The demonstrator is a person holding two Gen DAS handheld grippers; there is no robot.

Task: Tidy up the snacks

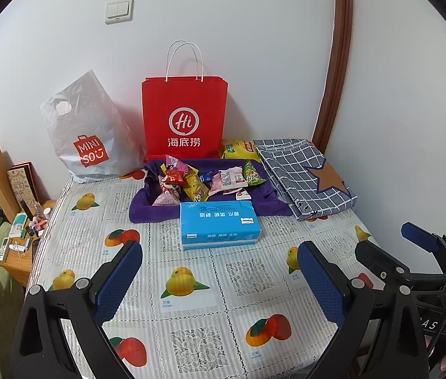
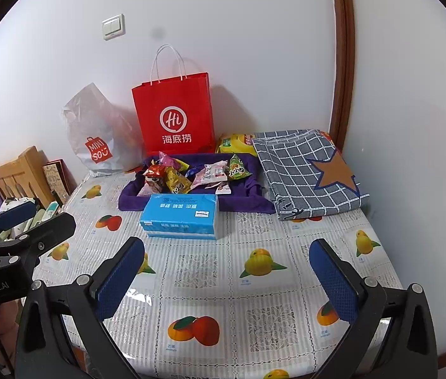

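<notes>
Several small snack packets (image 1: 197, 180) (image 2: 188, 173) lie in a heap on a purple cloth (image 1: 273, 202) (image 2: 248, 202) at the back of the table. A yellow snack bag (image 1: 238, 150) (image 2: 235, 143) lies behind the cloth. My left gripper (image 1: 219, 265) is open and empty above the table's front, well short of the snacks. My right gripper (image 2: 227, 265) is open and empty, also near the front; it shows in the left wrist view (image 1: 390, 246) at the right.
A blue tissue pack (image 1: 219, 224) (image 2: 182, 216) lies in front of the cloth. A red paper bag (image 1: 185, 120) (image 2: 174, 117) and a grey plastic bag (image 1: 90, 132) (image 2: 99, 132) stand against the wall. A folded checked cloth (image 1: 305, 177) (image 2: 308, 170) lies at right. A cluttered nightstand (image 1: 17, 243) is left.
</notes>
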